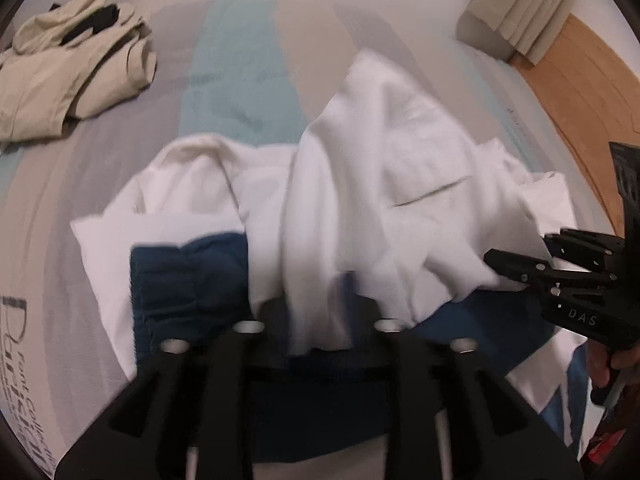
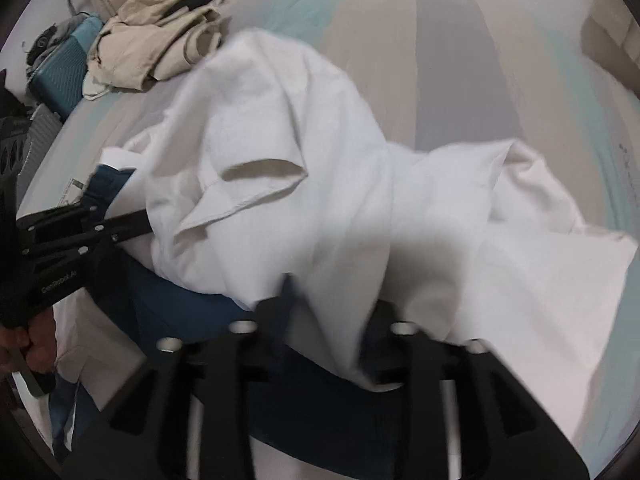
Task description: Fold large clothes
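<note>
We note the striped bed cover (image 1: 248,60) as the largest surface, with the white garment with navy trim (image 1: 380,168) heaped near its front edge and a beige garment (image 1: 68,80) lying well apart at far left. Our left gripper (image 1: 320,316) and right gripper (image 2: 332,316) both stand with jaws parted, white fabric draped loosely between the fingers, pads not pressing it.

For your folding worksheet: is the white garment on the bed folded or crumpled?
Crumpled: the white garment lies in loose, uneven heaps on the bed.
</note>
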A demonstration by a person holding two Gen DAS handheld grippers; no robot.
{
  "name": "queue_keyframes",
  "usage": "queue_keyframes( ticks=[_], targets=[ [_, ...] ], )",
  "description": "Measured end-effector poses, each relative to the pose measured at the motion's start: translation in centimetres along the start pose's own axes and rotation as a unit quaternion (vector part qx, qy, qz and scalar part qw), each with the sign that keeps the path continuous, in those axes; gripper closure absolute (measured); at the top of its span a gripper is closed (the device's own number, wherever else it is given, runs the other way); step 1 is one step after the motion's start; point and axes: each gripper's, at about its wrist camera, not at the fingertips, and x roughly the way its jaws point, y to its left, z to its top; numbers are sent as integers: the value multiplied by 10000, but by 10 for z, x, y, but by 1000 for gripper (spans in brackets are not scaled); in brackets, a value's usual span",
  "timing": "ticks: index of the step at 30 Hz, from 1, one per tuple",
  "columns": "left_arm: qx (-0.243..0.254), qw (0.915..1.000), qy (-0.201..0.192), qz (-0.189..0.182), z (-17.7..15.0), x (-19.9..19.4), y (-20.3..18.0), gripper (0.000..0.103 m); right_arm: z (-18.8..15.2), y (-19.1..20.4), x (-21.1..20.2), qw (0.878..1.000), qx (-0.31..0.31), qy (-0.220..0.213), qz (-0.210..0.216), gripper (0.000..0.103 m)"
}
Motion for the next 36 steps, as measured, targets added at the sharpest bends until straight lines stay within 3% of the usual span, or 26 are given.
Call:
queue_keyframes(
  ticks=[2,6,12,20,26,27,29,36],
  targets=[
    [-8,9999,-75,-67,8,-8,-1,36,8,-1,-9,9997,-240,-14,49,59],
    [18,9996,-34,-290,33,-10,4,22,33,4,-16,9964,-826,7,165,54],
    [66,9985,282,-471,65,14,14,21,76,0,-13,9907,-1270,87,484,43],
    [151,9965,535,-624,96,40,14,19,113,-14,-20,9851,-1434,301,898,38],
    [297,9951,722,-613,106,67,9,19,138,-23,31,9841,-1221,860,957,38],
    [296,9950,731,-609,108,71,8,22,141,-24,40,9841,-1168,924,966,38],
    [384,9935,813,-694,112,79,6,41,145,-28,53,9835,-1027,1022,1082,42],
    [325,9912,941,-876,112,94,2,82,148,-39,73,9799,-582,1257,1437,86]
  ],
)
